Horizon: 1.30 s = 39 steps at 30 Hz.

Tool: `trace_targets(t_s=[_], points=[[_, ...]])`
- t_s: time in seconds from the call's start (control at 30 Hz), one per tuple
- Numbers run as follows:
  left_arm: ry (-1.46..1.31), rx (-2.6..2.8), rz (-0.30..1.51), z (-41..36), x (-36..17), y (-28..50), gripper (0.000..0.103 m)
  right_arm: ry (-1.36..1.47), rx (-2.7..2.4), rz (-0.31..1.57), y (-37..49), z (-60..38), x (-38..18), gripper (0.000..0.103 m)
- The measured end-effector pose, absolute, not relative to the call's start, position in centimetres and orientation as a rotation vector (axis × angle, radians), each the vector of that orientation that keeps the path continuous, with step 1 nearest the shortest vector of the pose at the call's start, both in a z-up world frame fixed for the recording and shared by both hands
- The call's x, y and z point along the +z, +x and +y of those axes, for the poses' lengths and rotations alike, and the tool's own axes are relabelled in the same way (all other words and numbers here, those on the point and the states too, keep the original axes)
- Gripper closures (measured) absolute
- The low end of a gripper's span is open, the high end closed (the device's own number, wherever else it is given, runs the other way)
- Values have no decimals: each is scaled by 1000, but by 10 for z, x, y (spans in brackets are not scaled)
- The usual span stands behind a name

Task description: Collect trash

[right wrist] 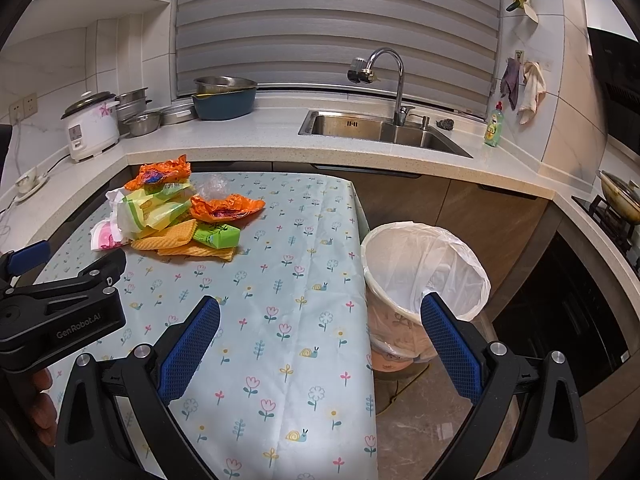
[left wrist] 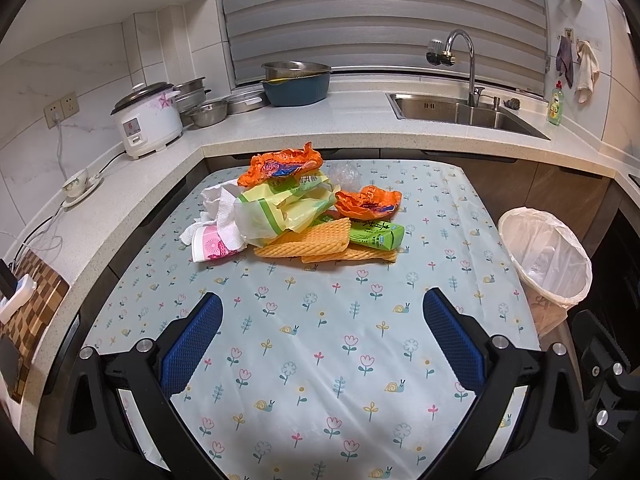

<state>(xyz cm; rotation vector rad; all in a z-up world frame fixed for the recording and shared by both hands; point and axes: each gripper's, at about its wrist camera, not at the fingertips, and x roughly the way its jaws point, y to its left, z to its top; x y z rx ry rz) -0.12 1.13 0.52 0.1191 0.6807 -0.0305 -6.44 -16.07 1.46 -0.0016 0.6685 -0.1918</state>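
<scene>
Surface [left wrist: 320, 360]: floral cloth, fills the lower centre of both views; its right edge drops to the floor in the right-wrist view.

Bin [right wrist: 424, 272]: white liner, open mouth, stands on the floor just beside the right edge of the surface; looks empty.

Trash pile [left wrist: 296, 216]: upper centre of the left-wrist view, upper left of the right-wrist view, well apart from the bin. Nothing collected yet, judging by the lie.
- Yellow bag [left wrist: 280, 208]: soft film, light, likely slippery; pinch a bunched fold.
- Foam net [left wrist: 316, 242]: orange, springy, light; take an edge.
- Orange wrappers, one atop the pile [left wrist: 284, 162], one at its right [left wrist: 368, 202]: crumpled, crackly, light; pinch a raised rim.
- Tissue [left wrist: 224, 212]: white, limp, tears easily.
- Green carton [left wrist: 376, 234]: stiff, the firmest grip; take it across the flat sides.
- Pink cup [left wrist: 212, 246]: on its side, crushable.
- Clear film [left wrist: 344, 172]: behind the pile, hard to read.

Left tool [left wrist: 322, 312]: blue pads spread wide, nothing between them, above bare cloth short of the pile.

Right tool [right wrist: 320, 316]: pads likewise wide apart, empty, straddling the surface edge and bin.

Room: kitchen, counter with sink [left wrist: 460, 114], cooker [left wrist: 148, 118], bowls, blind behind.
</scene>
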Motion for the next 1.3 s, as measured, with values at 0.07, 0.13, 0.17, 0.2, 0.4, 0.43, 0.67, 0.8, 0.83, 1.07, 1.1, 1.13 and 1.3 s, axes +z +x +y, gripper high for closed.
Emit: trace_targets(t_s=[0.07,0.13,0.17,0.2,0.4,0.43,0.67,0.8,0.83,1.07,1.1,1.13,1.3], points=[[120,-29,675,12,6,-1,7,-2,-191,668,-64,-160,15,7],[117,-30,671,13,6,1,7,-3,-191,666,-63,-161,16,7],[114,-32,671,14,6,2,7,-4,-192,666,-62,-160,17,7],[110,-32,671,15,6,3,7,-4,-191,665,-62,-160,17,7],[94,-28,668,22,4,8,7,-7,-188,664,-57,-156,13,7],[88,-29,672,23,3,10,7,-9,-187,665,-55,-155,13,7],[64,-23,693,40,0,25,7,-6,-179,671,-43,-148,9,7],[61,-15,693,50,-3,35,7,-1,-173,668,-32,-143,8,7],[57,-14,696,52,-3,39,7,-1,-172,666,-29,-142,9,7],[50,-16,695,75,-4,66,7,-11,-168,651,1,-129,12,7],[48,-13,697,79,-5,70,7,-12,-166,649,5,-127,12,7],[44,-14,699,82,-6,75,7,-13,-163,646,11,-124,12,7],[37,-23,719,98,-12,99,7,-12,-154,645,38,-112,9,7]])
